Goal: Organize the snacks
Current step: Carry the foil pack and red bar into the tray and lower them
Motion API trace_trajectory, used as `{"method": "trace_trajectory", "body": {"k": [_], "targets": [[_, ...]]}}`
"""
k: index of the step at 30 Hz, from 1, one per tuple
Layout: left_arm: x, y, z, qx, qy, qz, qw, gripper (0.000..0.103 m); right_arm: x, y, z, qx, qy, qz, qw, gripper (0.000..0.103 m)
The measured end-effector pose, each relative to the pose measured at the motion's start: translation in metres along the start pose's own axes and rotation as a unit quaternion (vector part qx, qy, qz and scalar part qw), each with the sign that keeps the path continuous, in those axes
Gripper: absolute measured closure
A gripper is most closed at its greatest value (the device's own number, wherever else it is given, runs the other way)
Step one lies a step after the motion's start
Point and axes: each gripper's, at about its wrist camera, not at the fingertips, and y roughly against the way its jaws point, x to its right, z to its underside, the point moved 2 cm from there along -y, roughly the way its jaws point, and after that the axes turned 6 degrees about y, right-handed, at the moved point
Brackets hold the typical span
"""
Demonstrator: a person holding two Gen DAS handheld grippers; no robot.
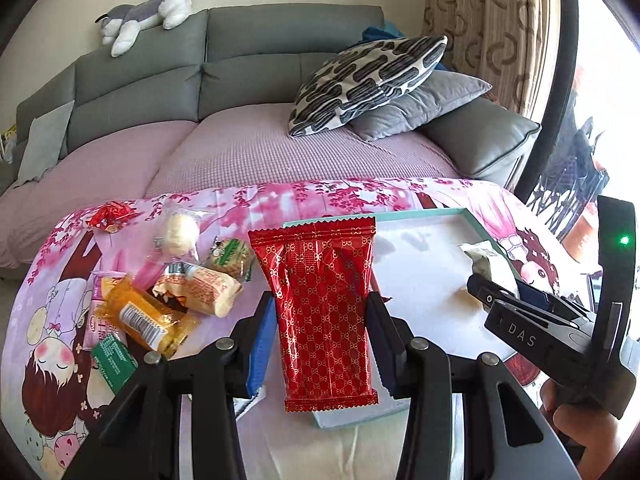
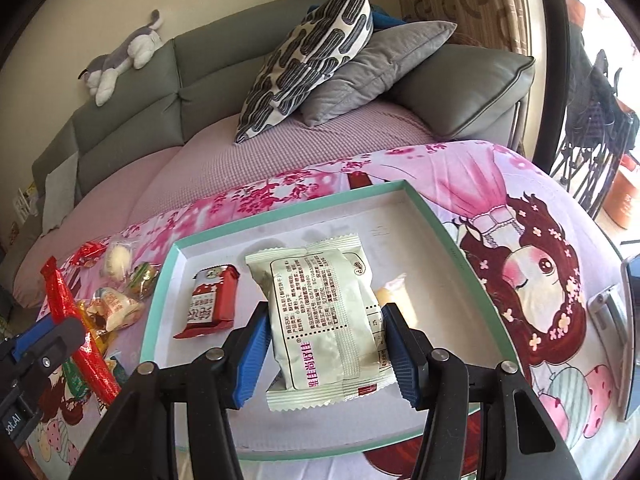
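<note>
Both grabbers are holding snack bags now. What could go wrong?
1. The left gripper pinches only the middle of the long red packet, so its loose ends could flop or it may slip out.
2. The right gripper holds the white packet just above the small red snack in the tray; lowering carelessly might bump it.

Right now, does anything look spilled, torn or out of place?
Nothing stands out. The left gripper holds a red packet, the right gripper a pale packet over the tray. Loose snacks sit heaped beside it, unsorted but intact.
</note>
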Motion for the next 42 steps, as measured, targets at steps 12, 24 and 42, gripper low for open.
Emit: {"method": "trace_trajectory", "body": {"k": [12,24,42], "targets": [[0.026,-0.029,0.011,-0.04,-0.031,0.001,0.9987,0.057,0.009,0.0,0.002,-0.005,0.0,-0.003,1.0,0.045],[0.025,-0.068,0.027,-0.091,-0.034,-0.015,0.9952,0.057,-0.01,-0.019,0.01,-0.034,0.028,-0.012,0.999,0.044],[0.022,-0.098,0.035,-0.119,-0.027,-0.023,0.9922,0.055,-0.013,-0.055,0.027,-0.082,0.046,0.006,0.996,0.045]]}}
